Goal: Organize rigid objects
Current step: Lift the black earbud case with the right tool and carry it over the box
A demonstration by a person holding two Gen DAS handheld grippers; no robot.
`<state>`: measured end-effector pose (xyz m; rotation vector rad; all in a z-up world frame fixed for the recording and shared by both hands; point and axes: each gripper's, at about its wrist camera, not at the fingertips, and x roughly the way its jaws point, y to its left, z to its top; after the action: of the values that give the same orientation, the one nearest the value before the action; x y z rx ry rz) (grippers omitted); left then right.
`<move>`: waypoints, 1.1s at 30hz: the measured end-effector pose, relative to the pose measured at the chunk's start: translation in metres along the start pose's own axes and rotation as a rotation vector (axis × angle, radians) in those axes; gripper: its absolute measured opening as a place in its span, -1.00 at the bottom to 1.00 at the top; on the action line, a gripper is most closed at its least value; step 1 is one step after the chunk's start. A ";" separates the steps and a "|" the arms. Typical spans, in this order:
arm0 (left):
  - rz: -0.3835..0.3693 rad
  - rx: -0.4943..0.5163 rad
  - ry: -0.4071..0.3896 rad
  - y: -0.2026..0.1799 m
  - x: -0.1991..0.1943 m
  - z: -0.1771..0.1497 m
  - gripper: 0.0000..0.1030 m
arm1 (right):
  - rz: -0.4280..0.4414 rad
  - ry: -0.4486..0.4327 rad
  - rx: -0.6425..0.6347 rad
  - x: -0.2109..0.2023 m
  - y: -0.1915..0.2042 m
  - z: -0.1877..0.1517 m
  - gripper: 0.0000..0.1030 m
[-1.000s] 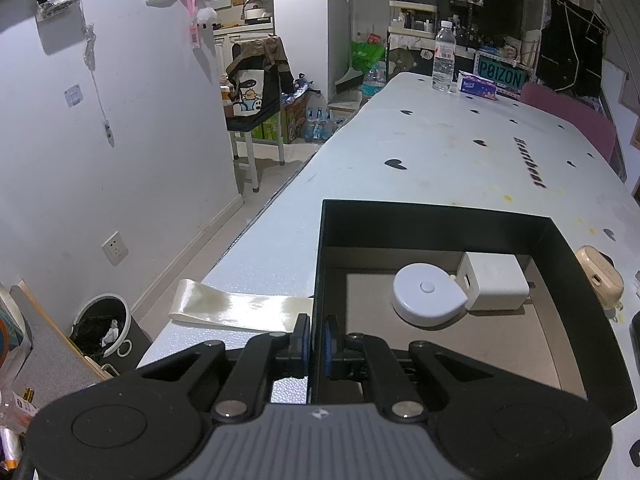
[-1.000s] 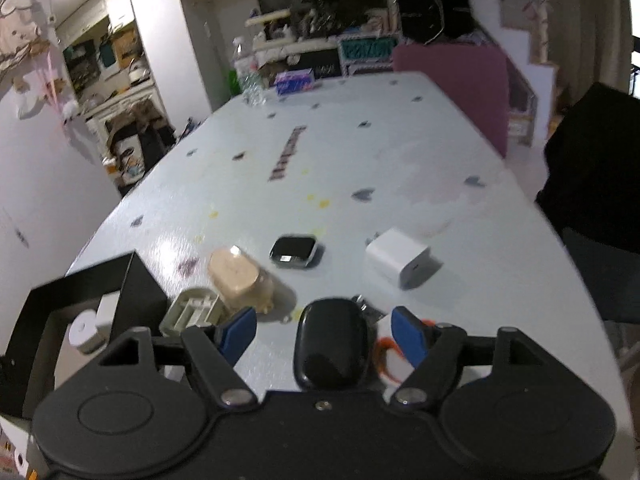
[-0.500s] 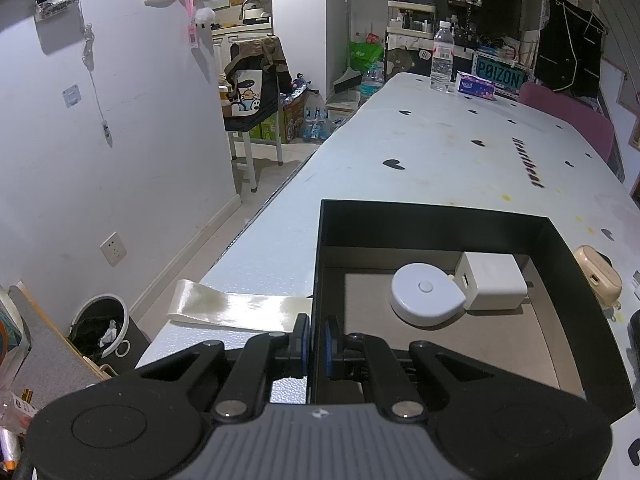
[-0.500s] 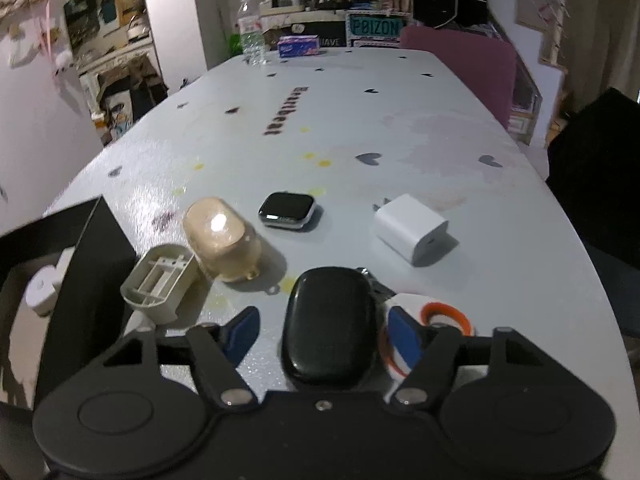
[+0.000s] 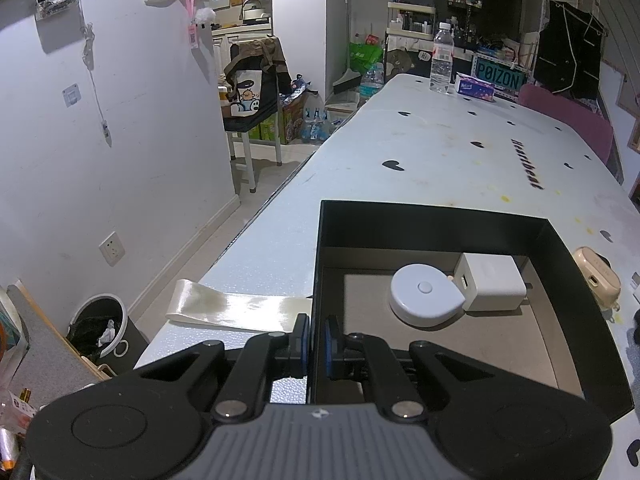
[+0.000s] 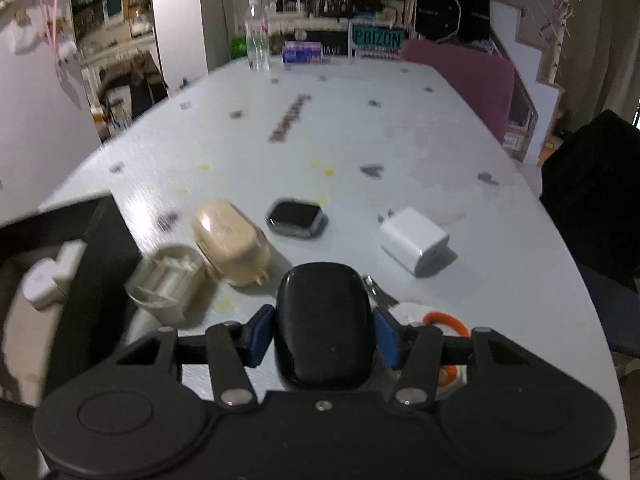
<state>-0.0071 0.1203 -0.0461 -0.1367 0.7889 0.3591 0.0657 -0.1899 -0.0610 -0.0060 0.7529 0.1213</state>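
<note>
The right hand-held gripper (image 6: 324, 338) has just been closing its blue pads on a black oval case (image 6: 325, 326) lying on the counter (image 6: 400, 140); they now look to touch its long sides. Smooth, hard and probably light, the case may slip unless gripped squarely mid-body. The left hand-held gripper (image 5: 314, 340) is clamped on the near wall of the black box (image 5: 400, 220), steadying it just beside.
</note>
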 end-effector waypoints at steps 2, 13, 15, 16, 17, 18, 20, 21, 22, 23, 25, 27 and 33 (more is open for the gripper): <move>0.000 0.000 0.000 0.000 0.000 0.000 -0.88 | 0.039 -0.031 0.012 -0.012 0.004 0.005 0.05; -0.011 -0.009 0.003 -0.005 0.001 0.002 -0.88 | 0.330 -0.021 -0.028 -0.032 0.080 0.044 0.05; -0.014 -0.011 0.004 -0.006 0.002 0.002 -0.88 | 0.378 0.035 -0.037 -0.024 0.101 0.049 0.05; -0.016 -0.012 0.003 -0.006 0.002 0.002 -0.88 | 0.400 0.062 -0.038 -0.019 0.110 0.051 0.05; -0.018 -0.013 0.003 -0.006 0.002 0.002 -0.88 | 0.423 0.093 -0.039 -0.014 0.120 0.053 0.05; -0.020 -0.015 0.003 -0.005 0.002 0.002 -0.88 | 0.438 0.121 -0.041 -0.008 0.131 0.054 0.05; -0.024 -0.018 0.004 -0.005 0.003 0.003 -0.88 | 0.446 0.161 -0.055 0.002 0.152 0.054 0.05; -0.026 -0.020 0.005 -0.006 0.003 0.003 -0.88 | 0.448 0.172 -0.063 0.006 0.161 0.053 0.05; -0.029 -0.021 0.005 -0.004 0.002 0.003 -0.88 | 0.451 0.184 -0.071 0.009 0.169 0.053 0.05; -0.031 -0.023 0.006 -0.005 0.002 0.003 -0.88 | 0.456 0.198 -0.076 0.014 0.179 0.053 0.05; -0.032 -0.023 0.006 -0.003 0.002 0.003 -0.88 | 0.473 0.224 -0.078 0.019 0.194 0.052 0.05; -0.034 -0.025 0.006 -0.002 0.002 0.003 -0.88 | 0.482 0.249 -0.082 0.024 0.207 0.051 0.05; -0.043 -0.031 0.008 0.001 0.002 0.002 -0.88 | 0.499 0.277 -0.058 0.037 0.226 0.046 0.06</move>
<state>-0.0044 0.1219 -0.0462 -0.1841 0.7871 0.3303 0.0982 0.0408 -0.0437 0.1126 1.0167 0.6278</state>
